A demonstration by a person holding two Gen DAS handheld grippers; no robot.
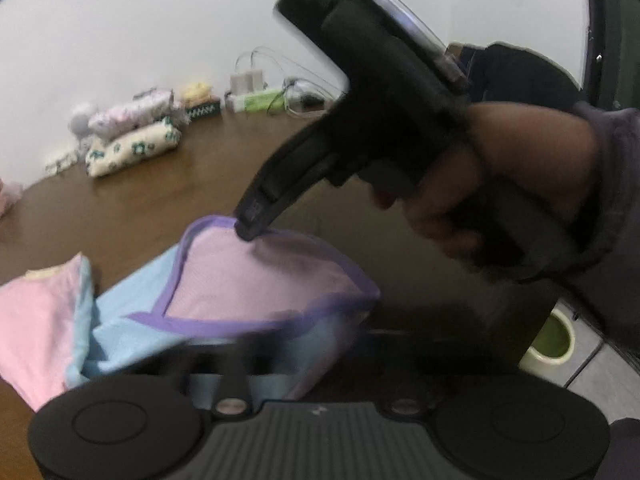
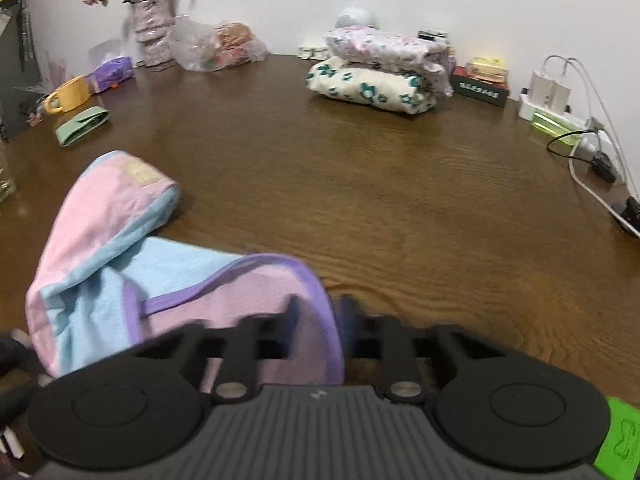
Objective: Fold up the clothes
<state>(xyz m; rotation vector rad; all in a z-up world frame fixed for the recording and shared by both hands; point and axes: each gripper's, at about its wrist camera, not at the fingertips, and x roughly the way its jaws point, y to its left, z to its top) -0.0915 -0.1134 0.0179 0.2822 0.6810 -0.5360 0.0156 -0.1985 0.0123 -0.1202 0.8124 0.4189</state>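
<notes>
A small garment (image 2: 120,264) in pink, light blue and lilac with purple trim lies half lifted on the brown table (image 2: 400,184). My right gripper (image 2: 318,312) is shut on its purple-trimmed edge (image 2: 320,300). In the left wrist view the right gripper (image 1: 250,232) pinches that hem (image 1: 280,240) from above and holds it up. My left gripper (image 1: 280,344) is blurred at the garment's (image 1: 224,280) near edge, with cloth over its fingers; its jaws look closed on the fabric.
Folded patterned clothes (image 2: 380,72) are stacked at the back of the table, also in the left wrist view (image 1: 132,136). A power strip with chargers (image 2: 556,116), a box (image 2: 482,80), a flower vase (image 2: 152,28), plastic bag (image 2: 216,46), yellow mug (image 2: 70,94) line the edges. A bin (image 1: 554,336) stands on the floor.
</notes>
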